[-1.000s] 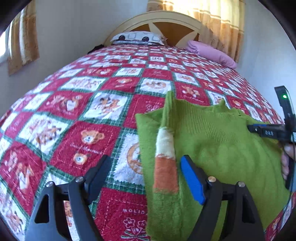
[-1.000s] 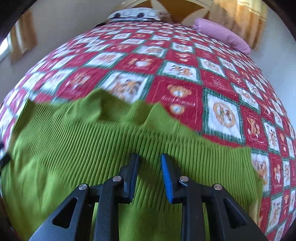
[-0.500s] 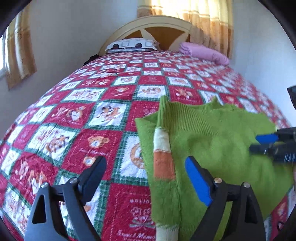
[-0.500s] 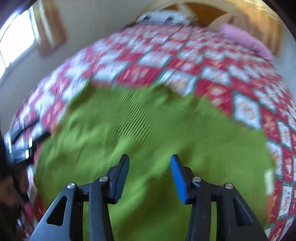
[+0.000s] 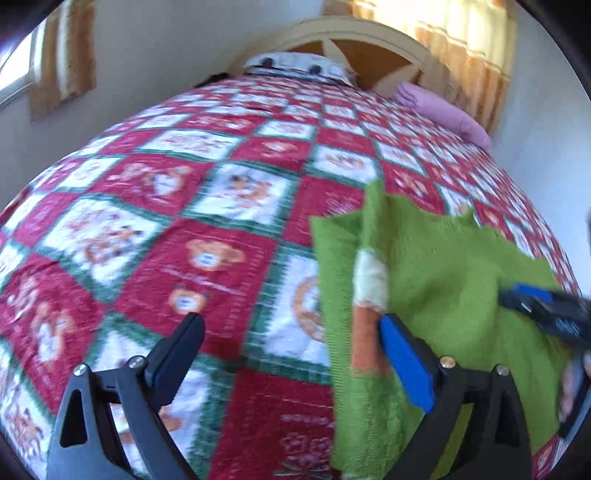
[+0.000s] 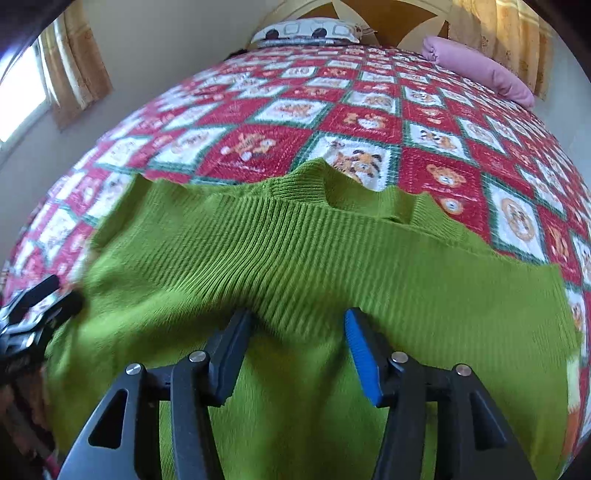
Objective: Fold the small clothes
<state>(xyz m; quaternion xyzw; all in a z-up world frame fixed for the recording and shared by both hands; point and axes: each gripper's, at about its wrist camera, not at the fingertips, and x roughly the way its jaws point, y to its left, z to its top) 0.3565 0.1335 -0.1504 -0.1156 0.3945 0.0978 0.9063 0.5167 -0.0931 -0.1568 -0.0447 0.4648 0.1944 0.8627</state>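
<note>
A green ribbed sweater lies flat on the patchwork quilt, its neckline pointing toward the headboard. One sleeve with white and orange bands is folded in over the sweater's left side. My left gripper hovers over that left edge, jaws wide and still opening, pads pressing nothing. My right gripper sits low over the sweater's middle, jaws opening, with a slight ridge of knit between the fingers but no grip. Each gripper shows at the edge of the other's view: the right gripper, the left gripper.
The red, white and green quilt covers the whole bed. A patterned pillow and a pink rolled blanket lie by the wooden headboard. Curtains hang at both sides. A hand shows at the right edge.
Both grippers' jaws have spread wider. The right gripper has let go of the knit and shifted across the sweater. The left view has swung slightly over the quilt.
</note>
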